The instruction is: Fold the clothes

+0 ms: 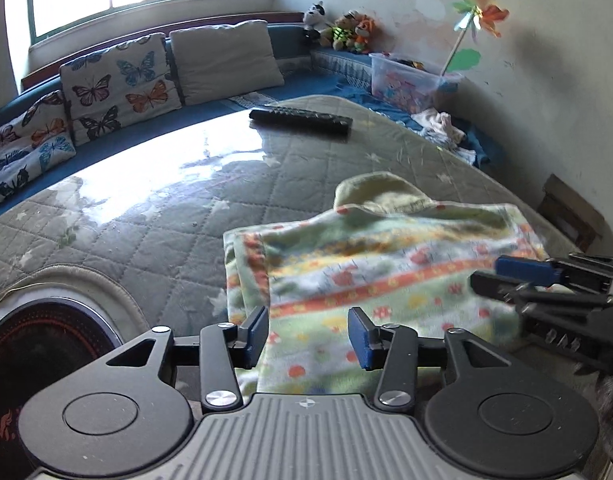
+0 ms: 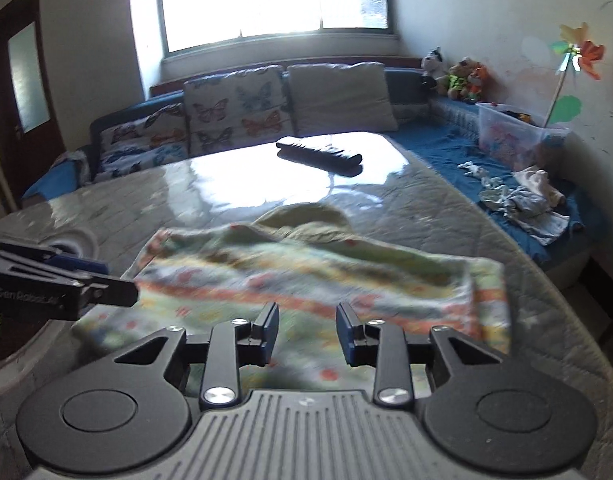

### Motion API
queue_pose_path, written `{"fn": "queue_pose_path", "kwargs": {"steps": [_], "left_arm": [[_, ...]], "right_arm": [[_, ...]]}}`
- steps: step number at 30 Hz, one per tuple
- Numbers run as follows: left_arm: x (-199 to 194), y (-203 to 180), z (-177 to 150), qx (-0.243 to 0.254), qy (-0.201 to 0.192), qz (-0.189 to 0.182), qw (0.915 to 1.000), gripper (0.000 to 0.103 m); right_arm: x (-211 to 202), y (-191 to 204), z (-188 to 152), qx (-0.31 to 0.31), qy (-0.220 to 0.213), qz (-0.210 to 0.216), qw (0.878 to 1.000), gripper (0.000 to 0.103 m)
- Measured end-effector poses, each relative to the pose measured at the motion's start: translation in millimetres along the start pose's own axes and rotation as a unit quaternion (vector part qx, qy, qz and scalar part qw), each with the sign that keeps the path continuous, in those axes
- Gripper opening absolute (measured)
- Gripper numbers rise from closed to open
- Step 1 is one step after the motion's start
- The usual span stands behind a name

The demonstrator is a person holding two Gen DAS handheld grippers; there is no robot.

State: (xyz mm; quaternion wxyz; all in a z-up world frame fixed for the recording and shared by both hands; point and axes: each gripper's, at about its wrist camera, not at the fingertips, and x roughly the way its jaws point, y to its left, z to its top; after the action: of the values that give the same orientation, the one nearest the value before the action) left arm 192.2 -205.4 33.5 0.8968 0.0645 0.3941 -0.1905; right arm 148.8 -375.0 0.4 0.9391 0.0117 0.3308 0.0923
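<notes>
Folded patterned garment (image 1: 382,280) flat on quilted desk (image 1: 154,240), near front edge, right of centre in left view. Long axis across both views, roughly side to side. Stripes of orange and small flower prints along that same axis. Plain pale-green hood-like flap (image 1: 382,194) at far side, toward window. Folded edge thick at left end in left view, right end slightly turned up in right view (image 2: 482,292). Cloth blurred in both views.

Left tool (image 1: 306,338) low over near edge of garment, blue pads parted about halfway, cloth seen below and between the pads, not pinched as far as visible. Right tool (image 2: 306,334) likewise over near edge, pads parted a bit less, nothing clamped. Each tool also visible from the side in the other view, at the garment's ends (image 1: 546,292) (image 2: 62,284).

Black remote (image 1: 300,120) on far part of desk, well apart from garment, long axis also roughly side to side.

Clear plastic bin (image 1: 410,80) on blue bench along right wall, colourful items inside, contents too small to name; paper pinwheel (image 1: 480,16) on a stick rising from or just beside it, cannot tell which. Loose pale clothes (image 2: 522,200) heaped on bench near bin. Soft toys (image 1: 342,28) in corner. Butterfly cushions (image 1: 118,84) and plain cushion (image 1: 226,60) under window.
</notes>
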Motion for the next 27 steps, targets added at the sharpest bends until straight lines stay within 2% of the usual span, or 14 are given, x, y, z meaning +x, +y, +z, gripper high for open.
{"fn": "queue_pose_path", "kwargs": {"steps": [2, 5, 6, 8, 10, 12, 14, 16, 20, 27], "left_arm": [[-0.4, -1.9, -3.9, 0.003, 0.004, 0.0, 1.0, 0.05], [-3.6, -2.8, -9.2, 0.005, 0.006, 0.003, 1.0, 0.055], [-5.0, -3.0, -11.0, 0.006, 0.005, 0.006, 1.0, 0.058], [-8.7, -2.8, -14.4, 0.006, 0.001, 0.008, 0.9999, 0.062], [-13.1, -2.0, -17.8, 0.005, -0.003, 0.009, 0.9999, 0.07], [-18.0, -1.5, -21.8, 0.004, -0.007, 0.01, 0.9999, 0.076], [-22.7, -0.8, -25.5, 0.005, -0.009, 0.01, 0.9999, 0.08], [-27.2, 0.2, -29.3, 0.006, -0.012, 0.01, 0.9999, 0.085], [-34.6, 2.5, -35.8, 0.005, -0.017, 0.011, 0.9998, 0.091], [-44.7, 6.5, -47.4, 0.002, -0.022, 0.012, 0.9997, 0.101]], "right_arm": [[0.6, 8.4, -6.5, -0.013, 0.007, -0.004, 1.0, 0.035], [-7.1, 15.0, -10.9, -0.023, 0.003, -0.011, 1.0, 0.041], [-11.1, 15.6, -11.4, -0.022, 0.0, -0.011, 1.0, 0.047], [-16.7, 15.2, -12.4, -0.016, -0.002, -0.011, 1.0, 0.051], [-22.6, 15.4, -14.6, -0.011, -0.004, -0.016, 1.0, 0.065], [-28.0, 15.7, -16.8, -0.005, -0.005, -0.021, 1.0, 0.072], [-30.6, 16.3, -19.1, -0.002, -0.005, -0.021, 1.0, 0.074], [-34.7, 17.6, -22.5, 0.002, -0.006, -0.025, 1.0, 0.085], [-41.5, 20.6, -29.0, 0.012, -0.011, -0.028, 0.999, 0.086], [-48.0, 27.0, -37.9, 0.019, -0.015, -0.034, 0.999, 0.096]]}}
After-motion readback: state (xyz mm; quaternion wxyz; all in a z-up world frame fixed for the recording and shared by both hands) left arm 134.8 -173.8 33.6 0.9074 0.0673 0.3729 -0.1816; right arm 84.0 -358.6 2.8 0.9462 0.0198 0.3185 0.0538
